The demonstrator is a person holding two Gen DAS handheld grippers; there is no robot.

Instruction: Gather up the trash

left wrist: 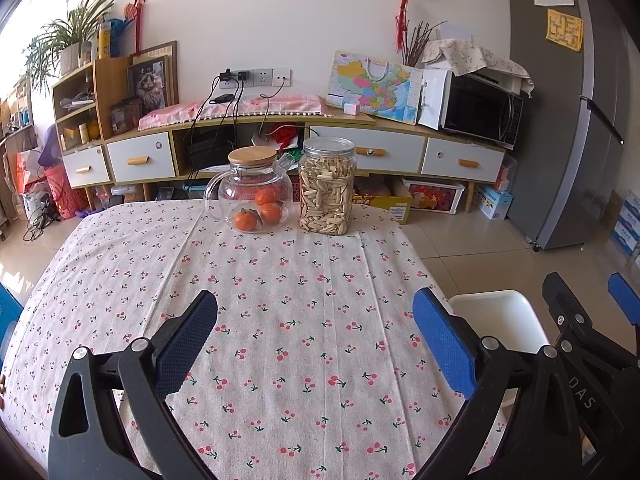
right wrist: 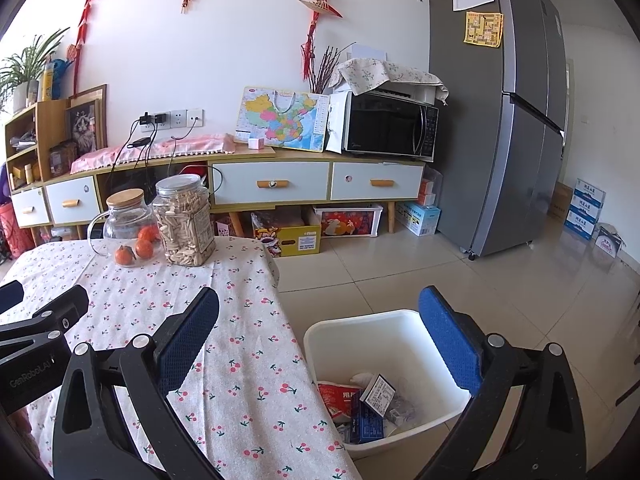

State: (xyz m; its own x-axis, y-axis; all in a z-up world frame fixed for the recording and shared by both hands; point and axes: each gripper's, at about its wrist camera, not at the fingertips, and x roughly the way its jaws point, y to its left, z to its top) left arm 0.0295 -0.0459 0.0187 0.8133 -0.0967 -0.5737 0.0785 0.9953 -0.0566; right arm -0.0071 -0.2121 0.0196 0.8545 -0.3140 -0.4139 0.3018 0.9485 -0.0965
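A white plastic bin [right wrist: 384, 328] stands on the floor at the table's right edge. Inside it lie several pieces of trash [right wrist: 366, 404]: a red wrapper, a blue box, a small labelled carton and clear plastic. My right gripper [right wrist: 318, 340] hangs open over the table edge and the bin, with nothing between its blue pads. My left gripper [left wrist: 316, 344] is open above the cherry-print tablecloth [left wrist: 280, 280], also holding nothing. The left wrist view shows only the bin's rim [left wrist: 496, 300] at the right, behind the right gripper's fingers [left wrist: 560, 300].
At the table's far edge stand a glass teapot [left wrist: 253, 188] with oranges inside and a clear jar of seeds [left wrist: 327, 186]. Beyond are a low cabinet [left wrist: 360, 152], a microwave [right wrist: 390, 126] and a grey fridge [right wrist: 496, 108]. Boxes sit on the tiled floor [right wrist: 400, 272].
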